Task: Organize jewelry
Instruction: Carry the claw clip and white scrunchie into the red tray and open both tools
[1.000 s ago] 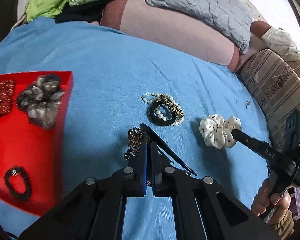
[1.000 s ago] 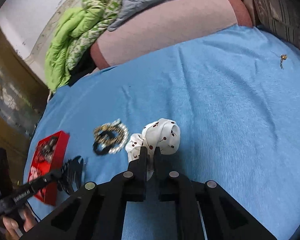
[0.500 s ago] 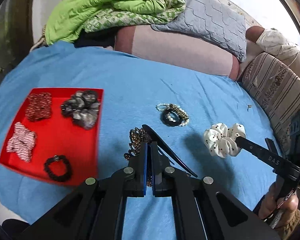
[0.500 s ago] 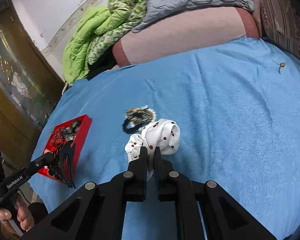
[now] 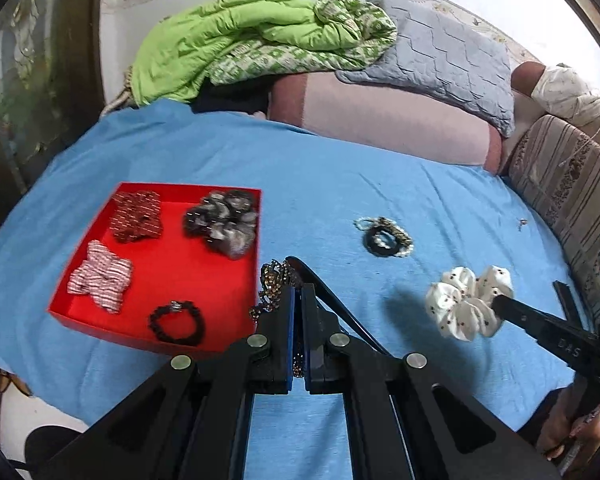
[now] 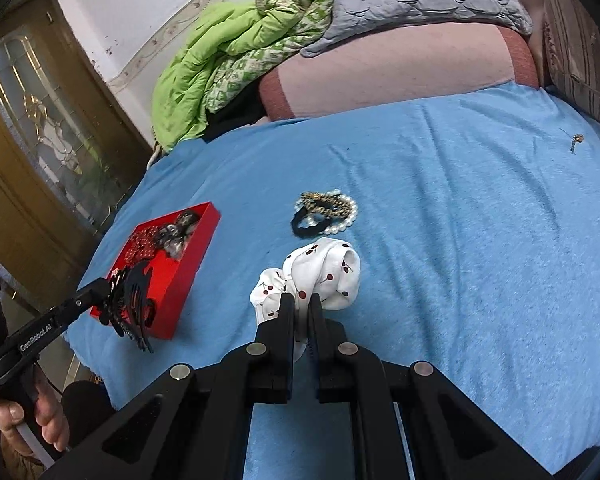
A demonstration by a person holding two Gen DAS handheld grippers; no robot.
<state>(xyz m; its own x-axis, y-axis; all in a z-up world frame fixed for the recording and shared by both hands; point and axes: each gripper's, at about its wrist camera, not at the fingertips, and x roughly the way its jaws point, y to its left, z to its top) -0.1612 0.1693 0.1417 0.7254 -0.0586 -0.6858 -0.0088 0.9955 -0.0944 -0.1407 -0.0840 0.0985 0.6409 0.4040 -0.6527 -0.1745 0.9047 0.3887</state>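
Only the left view shows the tray's (image 5: 256, 240) bead bracelet (image 5: 176, 322); left tongs (image 5: 299, 304) clamp a hair claw (image 6: 130, 300), right tongs (image 6: 300, 312) a scrunchie (image 6: 324, 276).

Both views are bright and evenly lit by soft, daylight-like light with no hard glare. On the blue bedsheet (image 5: 380, 184) shadows are weak and diffuse; the clearest is a soft dark patch just left of the white scrunchie (image 5: 466, 302). Fisheye distortion bends the bed's edge into a curve, and the 4 corners of each frame fall to black. Centres are sharp; the green quilt (image 6: 228, 52) and glazed door (image 6: 40, 128) near the rims look softer and stretched.
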